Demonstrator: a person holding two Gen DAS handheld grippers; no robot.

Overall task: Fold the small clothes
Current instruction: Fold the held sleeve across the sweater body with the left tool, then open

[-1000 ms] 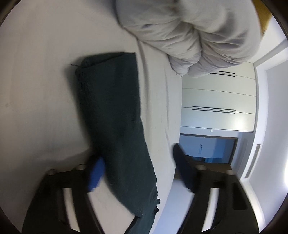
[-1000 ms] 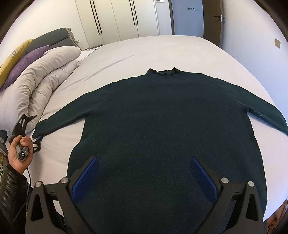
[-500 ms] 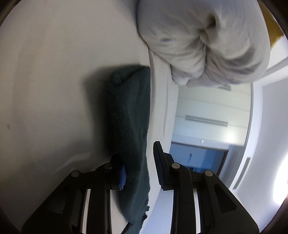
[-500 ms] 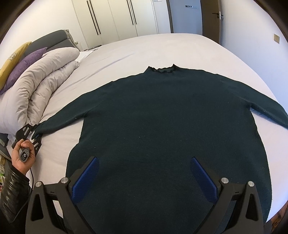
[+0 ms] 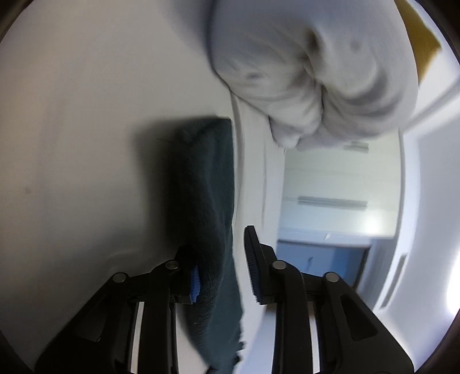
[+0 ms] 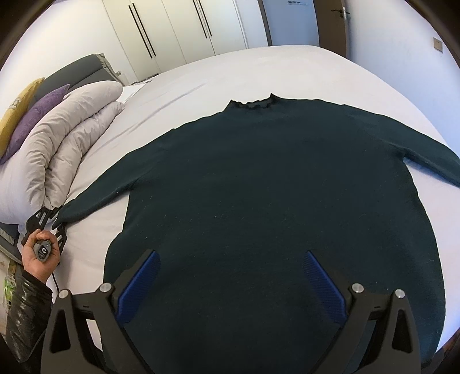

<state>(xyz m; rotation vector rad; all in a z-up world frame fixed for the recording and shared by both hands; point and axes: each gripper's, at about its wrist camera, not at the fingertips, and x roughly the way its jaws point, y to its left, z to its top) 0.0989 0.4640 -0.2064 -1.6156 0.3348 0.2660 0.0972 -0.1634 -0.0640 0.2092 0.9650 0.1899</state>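
Note:
A dark green sweater [image 6: 273, 201] lies flat on the white bed [image 6: 258, 72], neck away from me and both sleeves spread. My right gripper [image 6: 230, 276] hovers open over its lower body, with nothing between the blue pads. In the left wrist view my left gripper [image 5: 221, 273] straddles the left sleeve [image 5: 207, 187] near the cuff. Its jaws are closing. The left pad [image 5: 195, 279] touches the cloth, and a thin gap still shows at the right pad. The right wrist view shows that gripper [image 6: 47, 223] at the sleeve's end, held by a hand [image 6: 40, 259].
A rolled grey duvet [image 6: 66, 143] lies close beside the left sleeve, with purple [image 6: 37, 112] and yellow [image 6: 17, 106] pillows behind it. White wardrobes [image 6: 172, 28] and a door [image 6: 330, 20] stand beyond the bed. The bed's edge runs just right of the left sleeve [image 5: 250, 172].
The left gripper has come in over the sleeve's end and its jaws have narrowed from wide to close around the cloth. The right gripper has stayed over the sweater.

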